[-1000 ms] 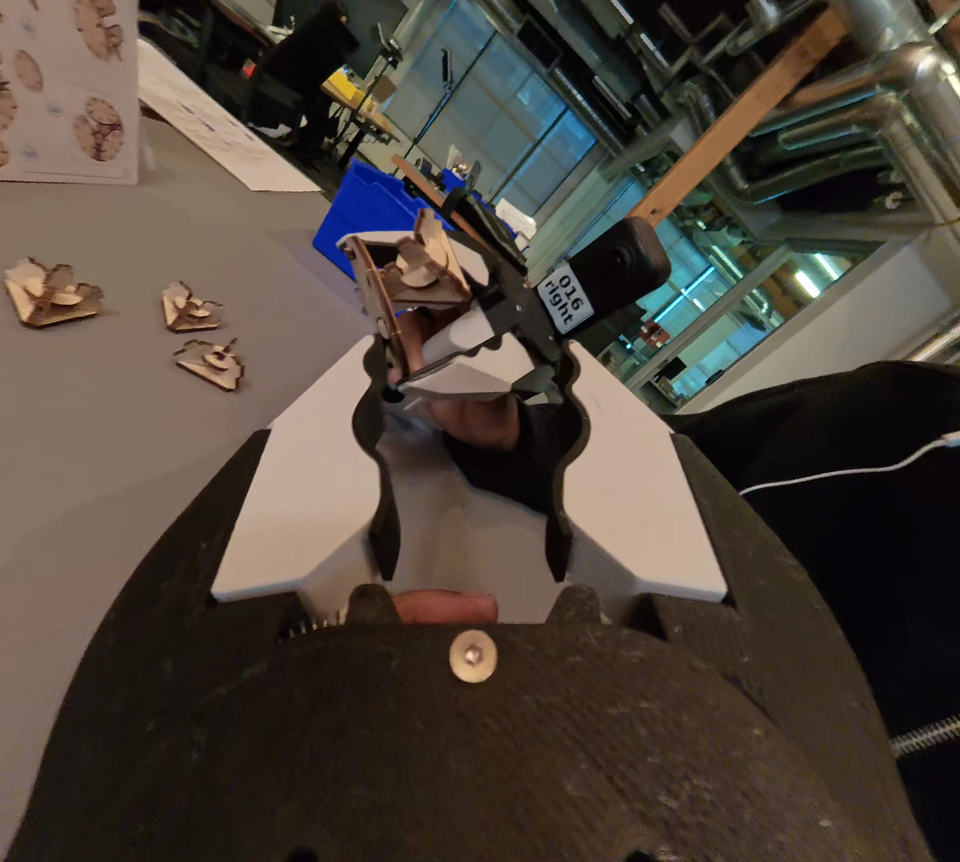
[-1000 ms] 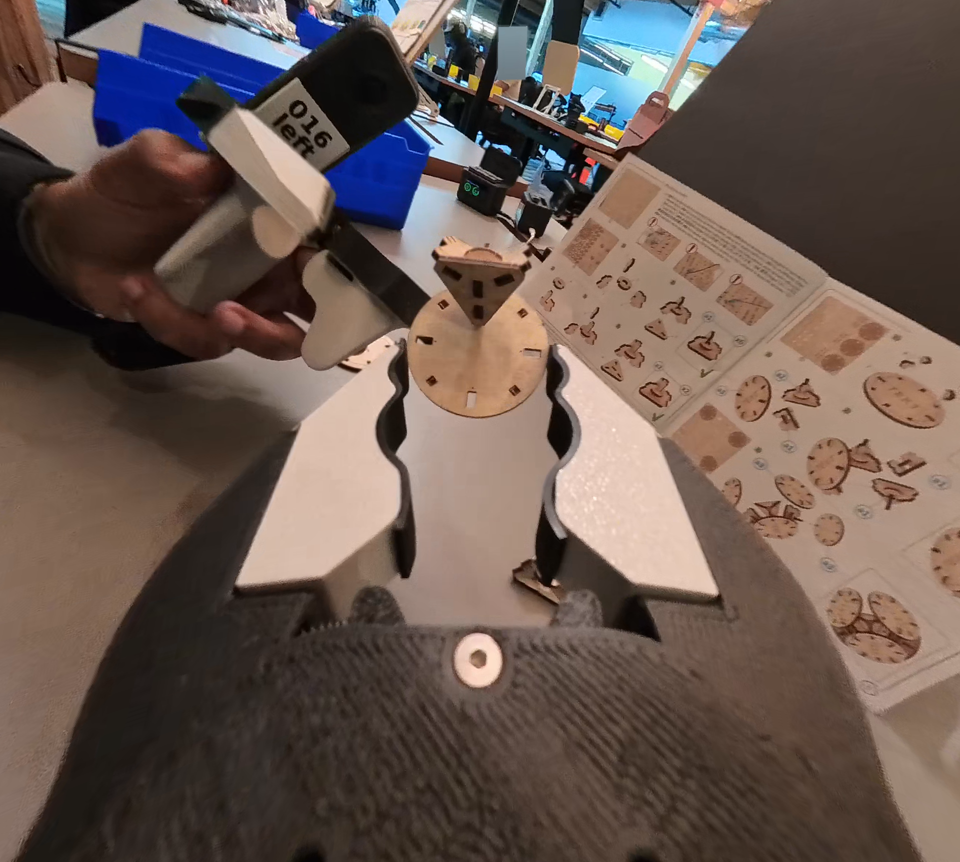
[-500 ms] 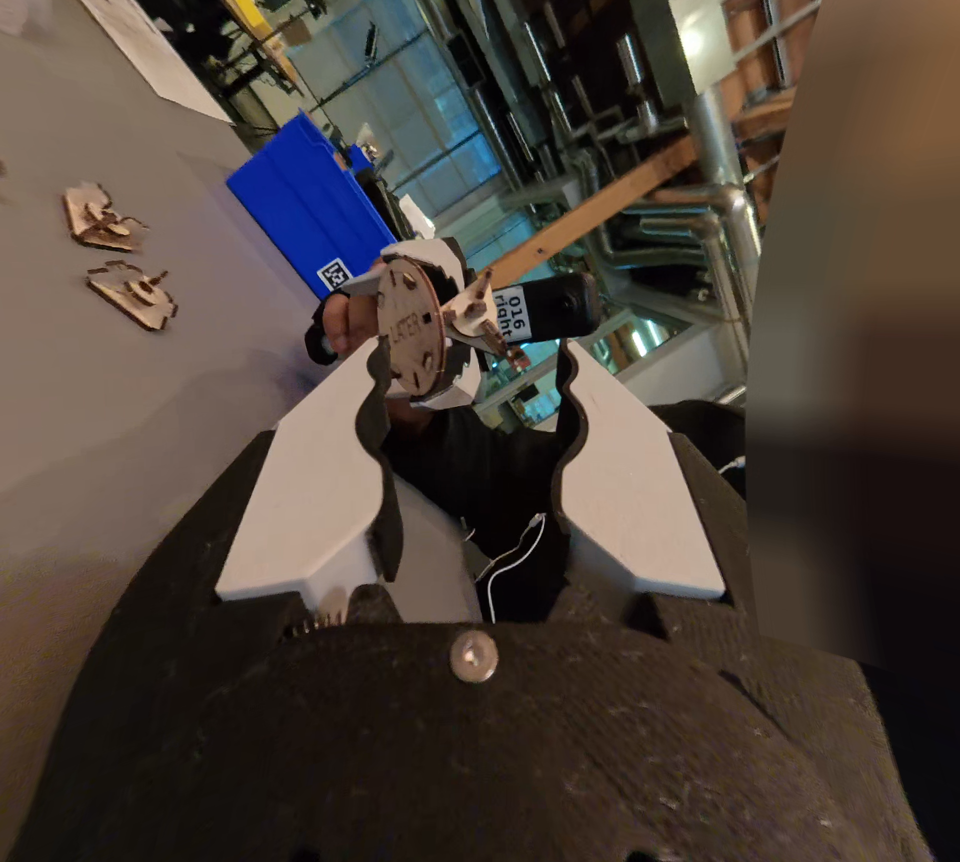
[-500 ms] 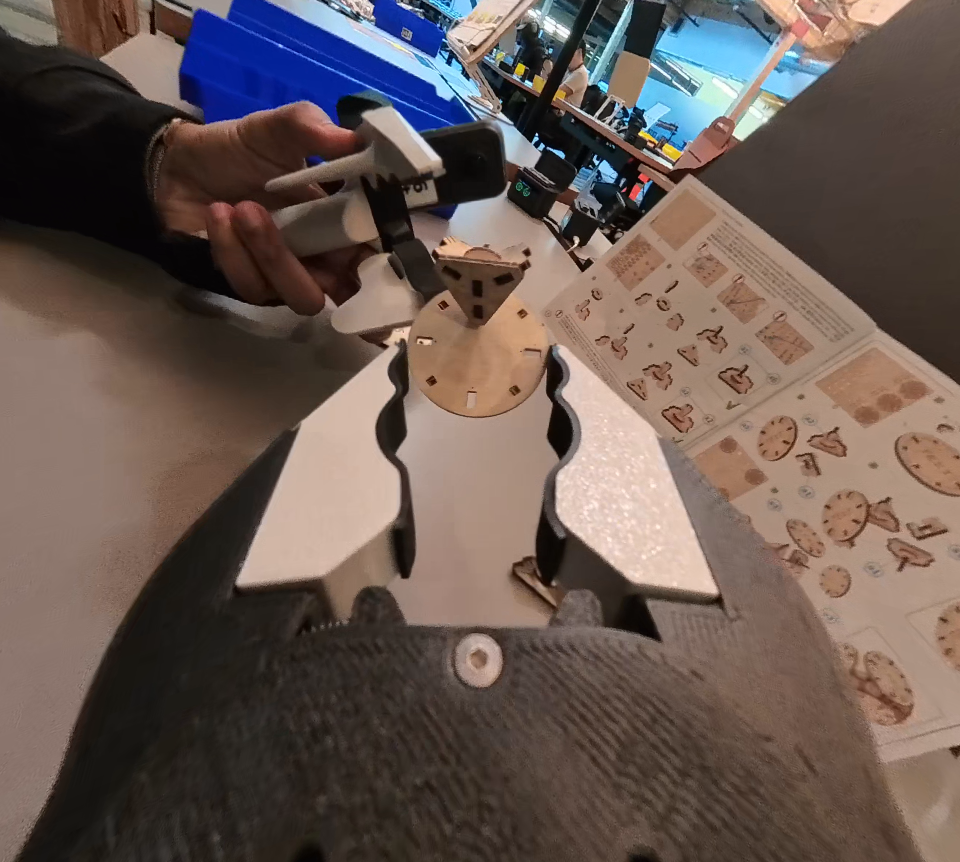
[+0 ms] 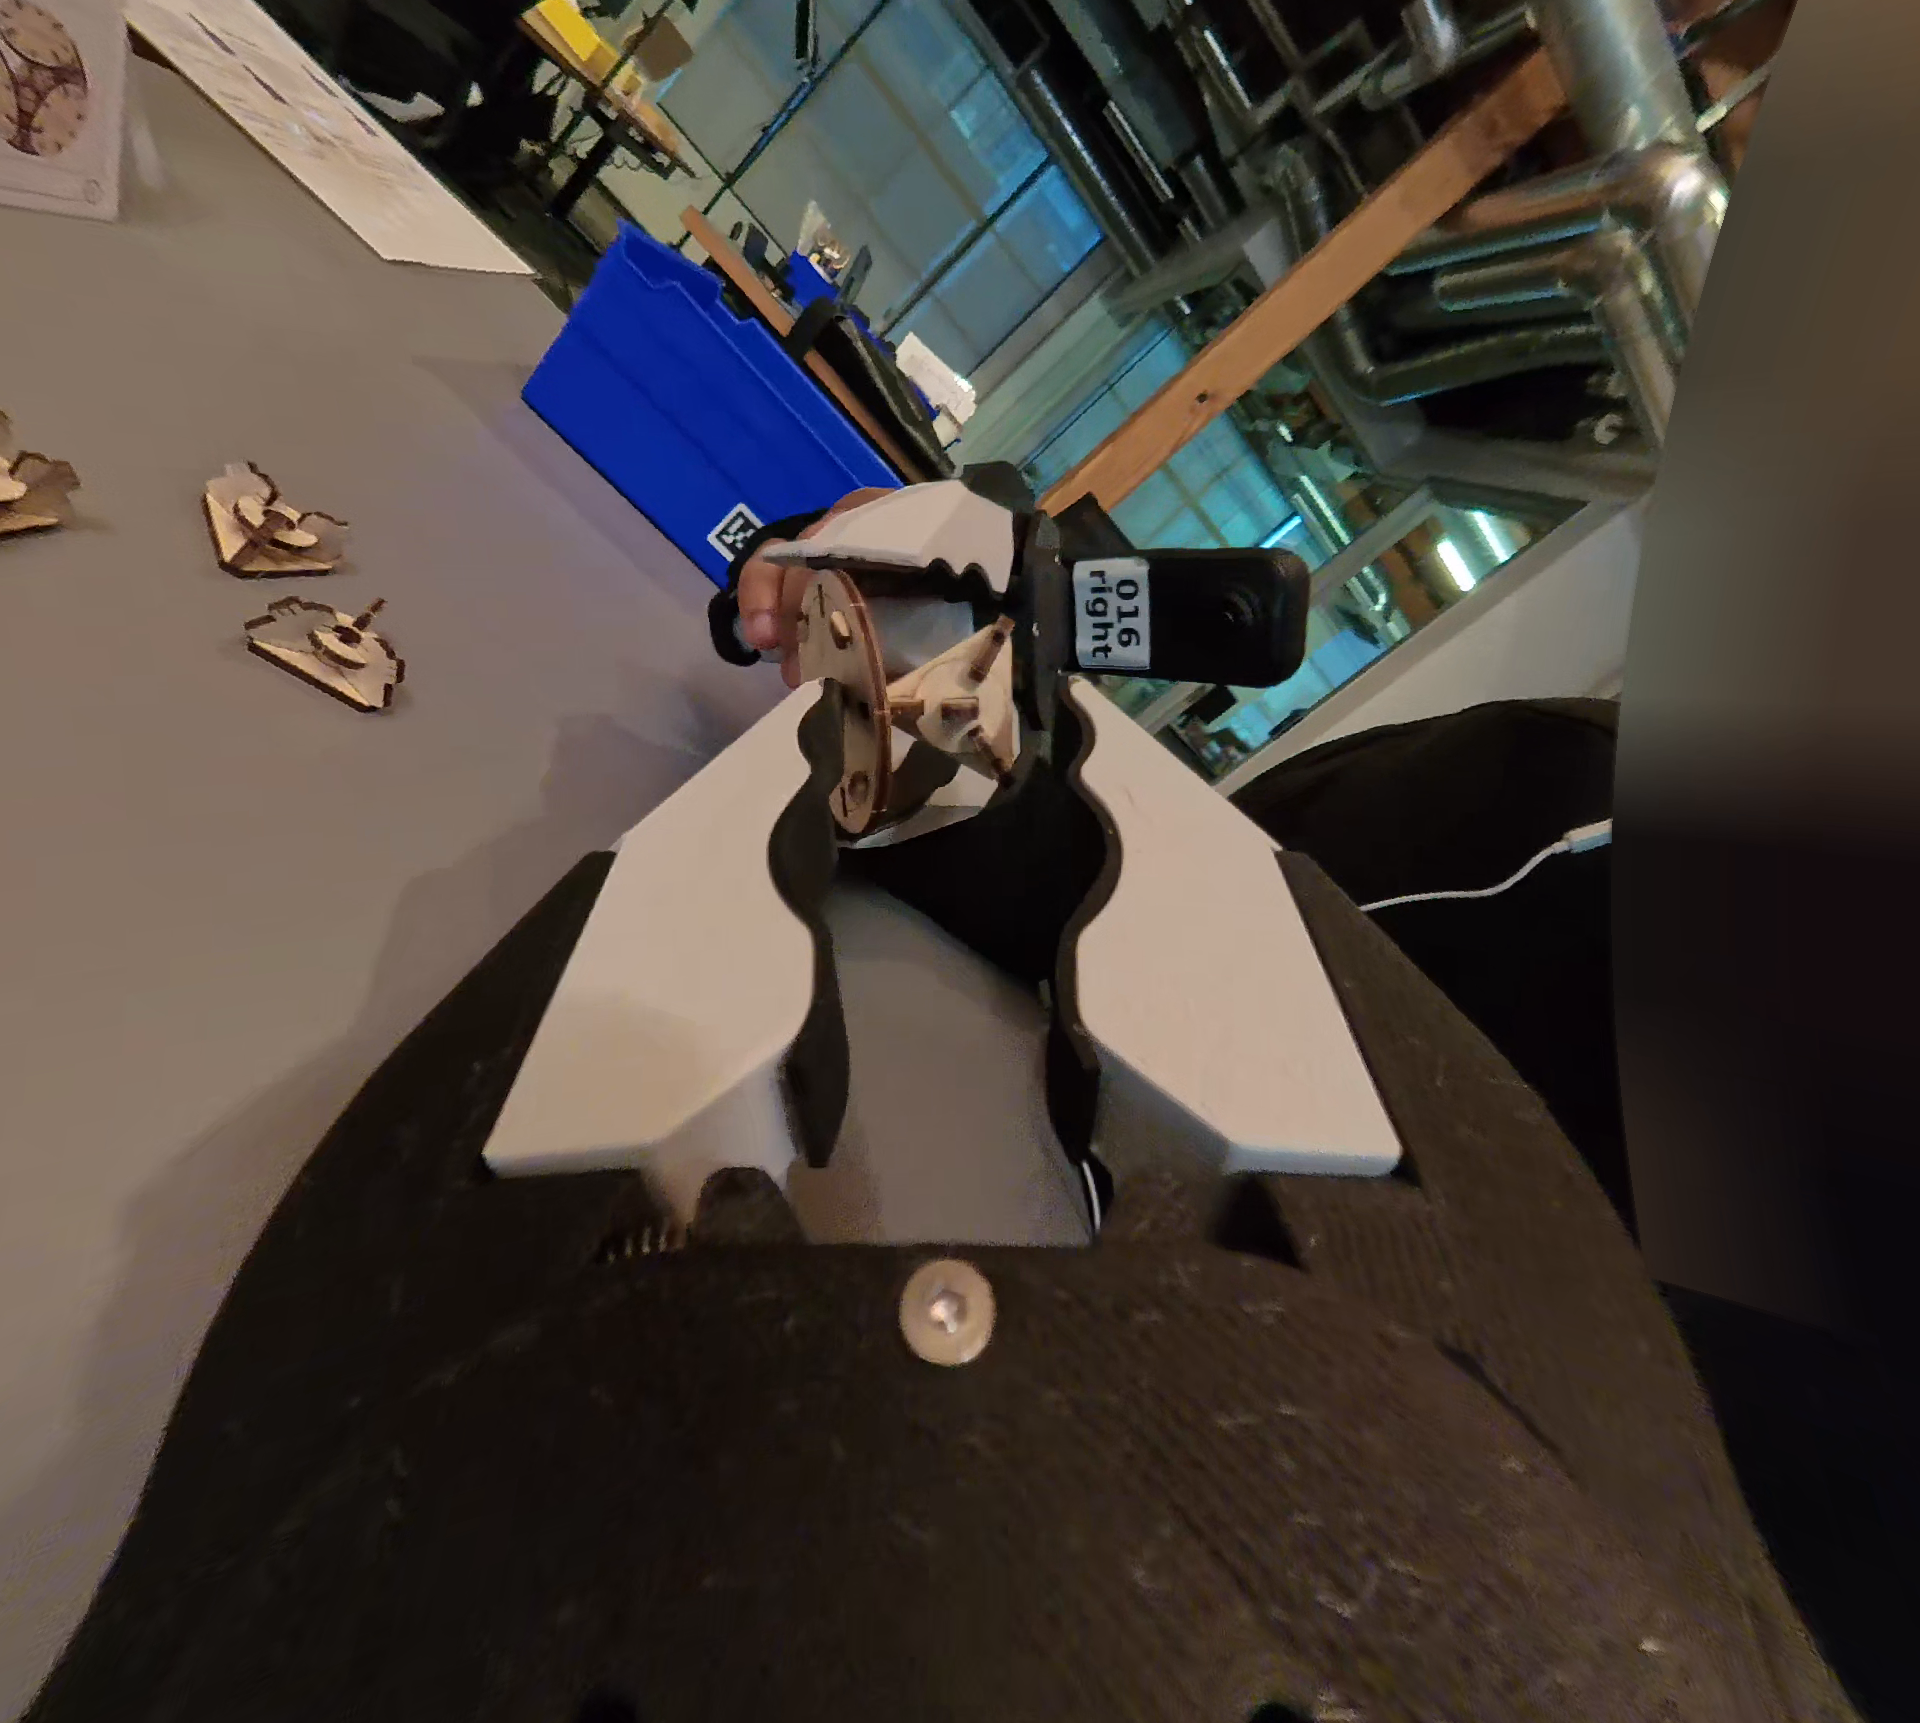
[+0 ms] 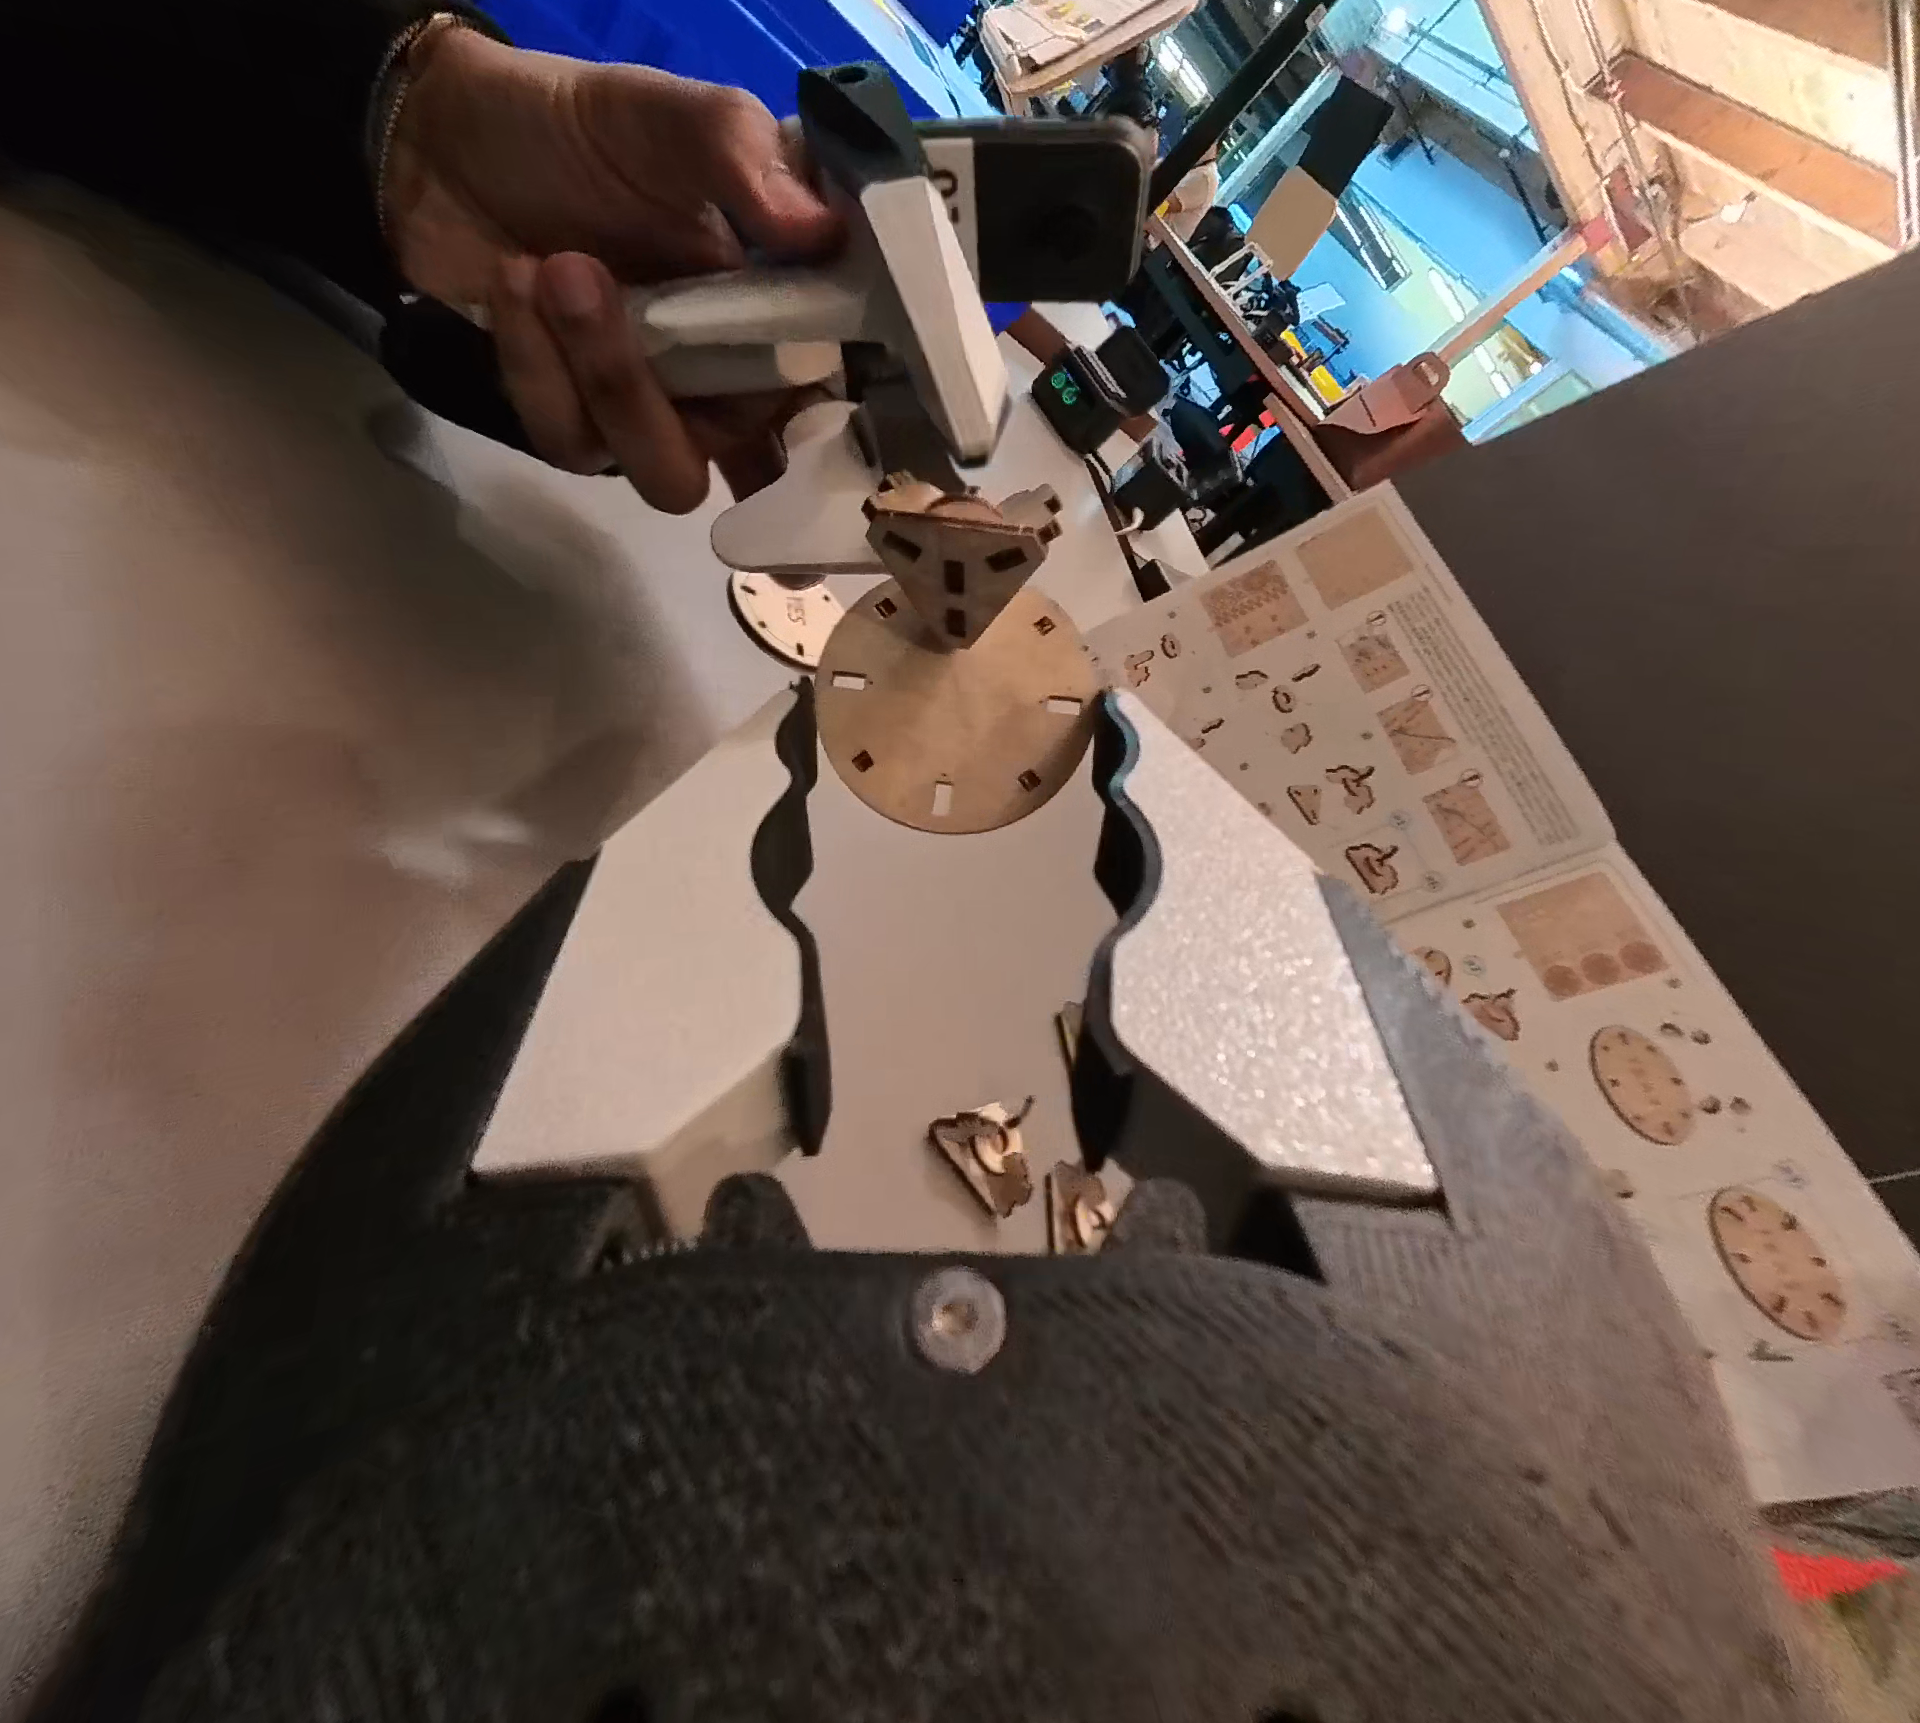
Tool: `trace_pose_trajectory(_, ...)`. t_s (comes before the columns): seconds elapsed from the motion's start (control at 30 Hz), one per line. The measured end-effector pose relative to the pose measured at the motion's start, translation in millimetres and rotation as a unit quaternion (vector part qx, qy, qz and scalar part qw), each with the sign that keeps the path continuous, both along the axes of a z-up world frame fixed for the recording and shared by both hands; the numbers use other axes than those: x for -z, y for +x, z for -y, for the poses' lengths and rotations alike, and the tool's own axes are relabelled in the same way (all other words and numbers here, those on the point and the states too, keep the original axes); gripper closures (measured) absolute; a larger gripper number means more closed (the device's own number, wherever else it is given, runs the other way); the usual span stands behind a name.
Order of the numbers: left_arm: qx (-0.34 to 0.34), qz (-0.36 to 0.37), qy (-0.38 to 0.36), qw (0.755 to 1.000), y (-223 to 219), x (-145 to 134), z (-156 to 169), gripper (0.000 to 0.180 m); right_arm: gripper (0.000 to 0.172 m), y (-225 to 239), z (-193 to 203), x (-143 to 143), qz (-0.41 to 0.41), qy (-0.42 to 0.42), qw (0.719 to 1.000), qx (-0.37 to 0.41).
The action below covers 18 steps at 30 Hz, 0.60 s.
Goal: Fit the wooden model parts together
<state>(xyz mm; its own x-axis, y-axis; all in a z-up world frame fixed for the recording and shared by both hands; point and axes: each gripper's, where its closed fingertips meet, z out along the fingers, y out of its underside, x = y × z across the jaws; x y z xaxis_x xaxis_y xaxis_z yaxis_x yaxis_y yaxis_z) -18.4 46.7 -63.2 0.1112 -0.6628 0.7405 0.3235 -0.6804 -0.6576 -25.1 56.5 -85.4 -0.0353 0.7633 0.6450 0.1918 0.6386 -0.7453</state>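
1. Grey worktop (image 5: 260,842) carries the scene. Well above it, a wooden disc (image 6: 956,738) with a triangular wooden block (image 6: 951,572) pegged to its face is held in the air.
2. The right gripper (image 6: 951,717) clamps the disc by its rim, one pad on each side at the very fingertips. The block points away from its camera.
3. The left gripper (image 5: 940,738) comes in across it, its fingers either side of the same piece: one by the disc's flat back, the other by the block. They stand partly closed, and I cannot tell whether they press on the wood.
4. A hand (image 6: 582,219) holds the left gripper just above and behind the block, so that side is crowded.
5. Below lies a second wooden disc (image 6: 784,613), flat on the worktop.
6. Small wooden subassemblies (image 5: 270,525) lie on the worktop well apart from both grippers, with bare surface around them.
7. An instruction sheet (image 6: 1403,738) bounds the right gripper's right side. A blue bin (image 5: 675,406) stands at the far edge.
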Motion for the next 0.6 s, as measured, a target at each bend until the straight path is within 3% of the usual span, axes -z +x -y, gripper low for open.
trace_pose_trajectory(0.13, -0.012, -0.019, 0.023, 0.999, 0.3, 0.4, -0.3, 0.153, 0.119, 0.7, 1.8, -2.8, 0.002, 0.032, 0.999, 0.003)
trace_pose_trajectory(0.6, -0.023, -0.060, 0.101, 0.993, 8.5, -1.4, 5.6, 0.154, 0.119, 10.0, 5.7, -6.1, 0.007, 0.064, 0.998, 0.008)
